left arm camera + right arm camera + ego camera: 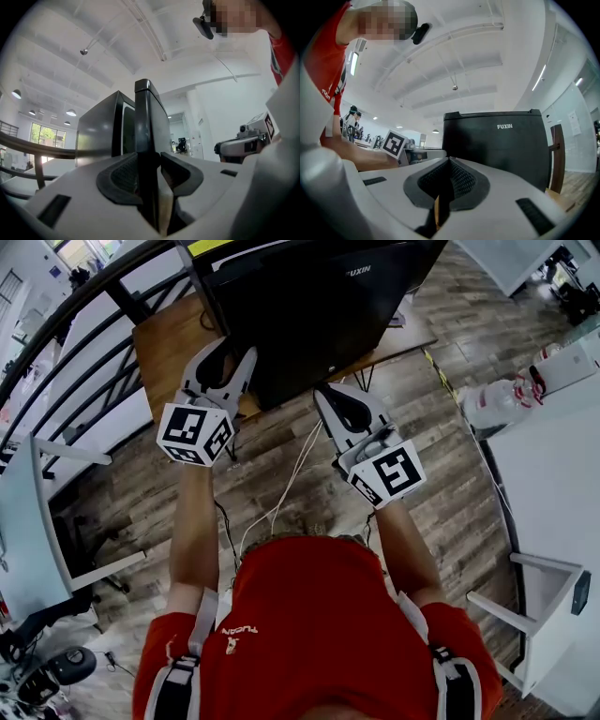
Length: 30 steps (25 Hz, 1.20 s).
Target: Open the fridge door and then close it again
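One fridge door (151, 112), ajar, clamped by left gripper (149, 161); right gripper (449, 161) closed.

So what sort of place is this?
Likely an open lab or workshop hall, not a home kitchen: a high white ceiling with hanging lamps, white worktables, and a small black fridge on a wooden table.
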Available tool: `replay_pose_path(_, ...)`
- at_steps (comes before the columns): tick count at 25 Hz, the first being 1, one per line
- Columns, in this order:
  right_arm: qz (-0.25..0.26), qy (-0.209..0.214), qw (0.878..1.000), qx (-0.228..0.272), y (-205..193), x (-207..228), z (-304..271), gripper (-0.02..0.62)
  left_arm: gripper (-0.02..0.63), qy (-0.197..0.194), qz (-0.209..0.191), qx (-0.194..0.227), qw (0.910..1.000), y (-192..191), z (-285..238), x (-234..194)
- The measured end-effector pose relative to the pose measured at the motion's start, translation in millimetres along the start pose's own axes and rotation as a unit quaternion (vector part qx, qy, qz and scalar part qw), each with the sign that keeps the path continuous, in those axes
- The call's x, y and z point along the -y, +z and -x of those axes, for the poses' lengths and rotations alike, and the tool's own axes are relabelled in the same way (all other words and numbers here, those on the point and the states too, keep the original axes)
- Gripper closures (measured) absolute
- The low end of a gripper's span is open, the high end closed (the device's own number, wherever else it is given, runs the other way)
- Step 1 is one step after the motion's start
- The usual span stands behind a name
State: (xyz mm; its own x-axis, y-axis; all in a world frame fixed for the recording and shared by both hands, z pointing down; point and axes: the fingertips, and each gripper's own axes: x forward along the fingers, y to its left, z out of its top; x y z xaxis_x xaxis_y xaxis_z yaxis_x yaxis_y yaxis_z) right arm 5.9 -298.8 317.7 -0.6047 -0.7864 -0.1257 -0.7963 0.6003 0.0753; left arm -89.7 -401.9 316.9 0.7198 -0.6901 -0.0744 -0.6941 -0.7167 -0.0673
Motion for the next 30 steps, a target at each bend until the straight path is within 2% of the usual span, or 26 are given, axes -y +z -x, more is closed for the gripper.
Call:
replay_pose_path(7,-0.001,-0.016,1.0,0.006,5.0,-7.2,12.3,0.569,0.453,-0.026,-0.016,0.008,0.9995,8.4,19.7,48.1)
replay_pose_path(11,-0.007,-0.032,0.999,0.01,6.5,-12.5,24.7,0.568,0.453,-0.05,-0.011,0.021,0.9985,13.3,30.0,81.1)
replay_pose_path(17,-0.01,-0.054,0.998,0.01,7.3,-19.3,49.4,0.566,0.456,-0.107,0.003,0.039,0.9935,17.9,41.2,133.6)
replay_pose_path(23,-0.026,-0.107,0.994,0.016,8.2,-12.3,88.7,0.561,0.489,-0.156,0.003,0.045,0.9866,21.8,45.3,172.3)
replay_pose_path(30,-0.028,-0.151,0.988,-0.015,-13.1,-13.7,122.1,0.492,0.54,-0.2,0.016,0.058,0.978,25.0,43.4,203.4)
